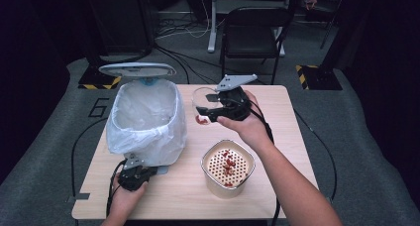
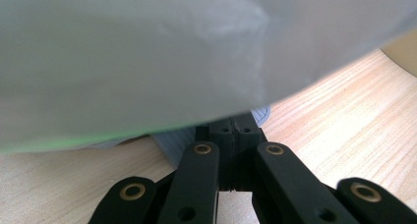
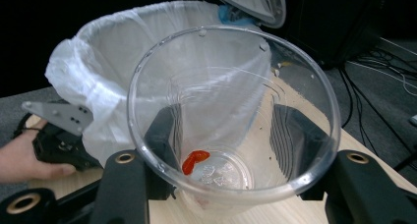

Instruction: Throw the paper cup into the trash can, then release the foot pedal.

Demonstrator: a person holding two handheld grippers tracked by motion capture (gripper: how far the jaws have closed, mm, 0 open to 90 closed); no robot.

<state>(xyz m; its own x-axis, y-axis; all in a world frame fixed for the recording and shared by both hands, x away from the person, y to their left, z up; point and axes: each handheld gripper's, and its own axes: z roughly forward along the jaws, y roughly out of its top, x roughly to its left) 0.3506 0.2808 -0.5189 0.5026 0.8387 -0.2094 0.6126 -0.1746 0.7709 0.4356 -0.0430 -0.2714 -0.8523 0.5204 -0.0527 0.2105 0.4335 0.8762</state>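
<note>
One cup in the grip, bin open beside it

One clear plastic cup [image 3: 231,116] sits between the jaws of my right gripper [image 1: 210,108], which are clamped on its lower wall from both sides. It hangs above the table [image 1: 277,117], just beside the bin [image 1: 143,119], with a red bit [image 3: 194,161] on its bottom. I judge the cup very light and thin-walled, so it can buckle or slip w/ too much squeeze; the grip low on the body, where the wall is stiffer, looks right to me. The wall is smooth, prob. slippery.

My left gripper [image 2: 235,135] has its jaws together, pushed against the grey base under the bin's white bag [image 2: 147,57]; whether it presses a pedal I cannot tell. The bin lid [image 1: 137,69] stands up.

Near my right forearm stands a cream container [image 1: 228,167] w/ a perforated insert and more red bits. It is close below the arm, so an elbow could knock it. The bag rim is soft and loose, and the cup's edge may catch on it.
</note>
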